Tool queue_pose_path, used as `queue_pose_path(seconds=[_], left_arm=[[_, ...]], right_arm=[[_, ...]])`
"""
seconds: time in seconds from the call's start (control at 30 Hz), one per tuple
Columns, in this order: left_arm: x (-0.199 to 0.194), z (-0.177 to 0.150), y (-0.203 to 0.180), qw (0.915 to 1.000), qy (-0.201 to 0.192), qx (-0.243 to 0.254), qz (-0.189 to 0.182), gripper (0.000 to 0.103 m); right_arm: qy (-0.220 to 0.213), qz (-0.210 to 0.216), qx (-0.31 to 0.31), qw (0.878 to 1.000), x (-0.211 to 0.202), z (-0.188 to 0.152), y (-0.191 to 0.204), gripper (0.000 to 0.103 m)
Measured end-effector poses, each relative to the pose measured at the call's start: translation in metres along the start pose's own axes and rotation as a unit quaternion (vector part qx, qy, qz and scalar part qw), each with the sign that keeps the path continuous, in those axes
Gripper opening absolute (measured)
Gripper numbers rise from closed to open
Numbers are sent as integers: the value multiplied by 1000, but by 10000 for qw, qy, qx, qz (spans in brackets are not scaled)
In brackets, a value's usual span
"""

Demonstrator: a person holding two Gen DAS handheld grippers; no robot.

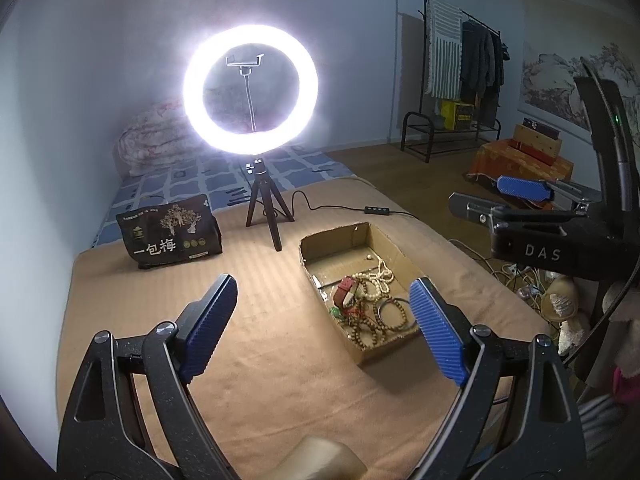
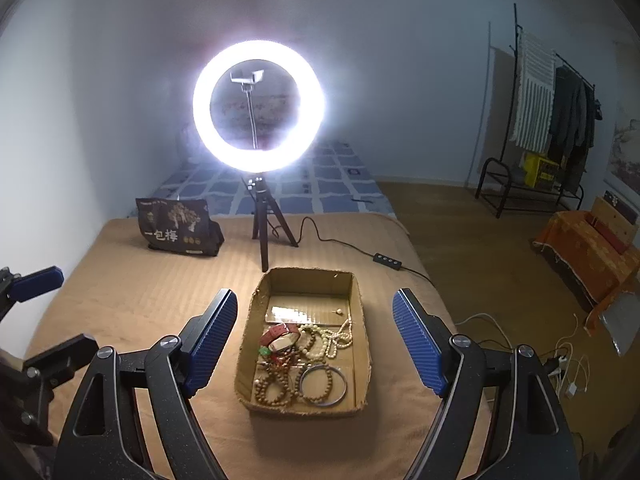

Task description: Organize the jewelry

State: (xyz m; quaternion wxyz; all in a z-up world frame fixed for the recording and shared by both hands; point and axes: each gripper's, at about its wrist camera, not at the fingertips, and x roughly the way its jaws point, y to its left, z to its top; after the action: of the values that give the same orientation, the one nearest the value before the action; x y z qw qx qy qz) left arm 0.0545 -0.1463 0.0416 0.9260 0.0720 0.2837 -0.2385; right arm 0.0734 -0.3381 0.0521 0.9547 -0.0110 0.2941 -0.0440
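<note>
Tan bedspread [image 2: 140, 300] covers the bed, lit by a ring light [image 2: 260, 106] on a small tripod. Cardboard box [image 2: 362, 344] sits mid-bed holding the jewelry [image 2: 304, 360]: bead bracelets, pale necklace, metal bangle, red strap. Left gripper [image 1: 324, 316] and right gripper [image 2: 314, 336] hover above, jaws released, nothing between them.
</note>
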Motion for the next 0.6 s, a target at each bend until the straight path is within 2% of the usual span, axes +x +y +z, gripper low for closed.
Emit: queue_pose_path(seconds=[0.1, 0.2, 0.33, 0.6], left_arm=[[-13, -5, -4, 10000, -21, 53, 75, 92], [-24, -9, -6, 9999, -124, 19, 103, 102], [-31, -13, -8, 9996, -193, 18, 186, 102], [-27, -24, -1, 9993, -30, -30, 359, 103]], right_arm=[[-64, -3, 60, 10000, -11, -6, 2, 81], [-132, -42, 36, 9999, -19, -11, 5, 81], [-290, -168, -25, 9994, -25, -19, 9, 82], [-339, -276, 96, 9990, -21, -30, 5, 82]])
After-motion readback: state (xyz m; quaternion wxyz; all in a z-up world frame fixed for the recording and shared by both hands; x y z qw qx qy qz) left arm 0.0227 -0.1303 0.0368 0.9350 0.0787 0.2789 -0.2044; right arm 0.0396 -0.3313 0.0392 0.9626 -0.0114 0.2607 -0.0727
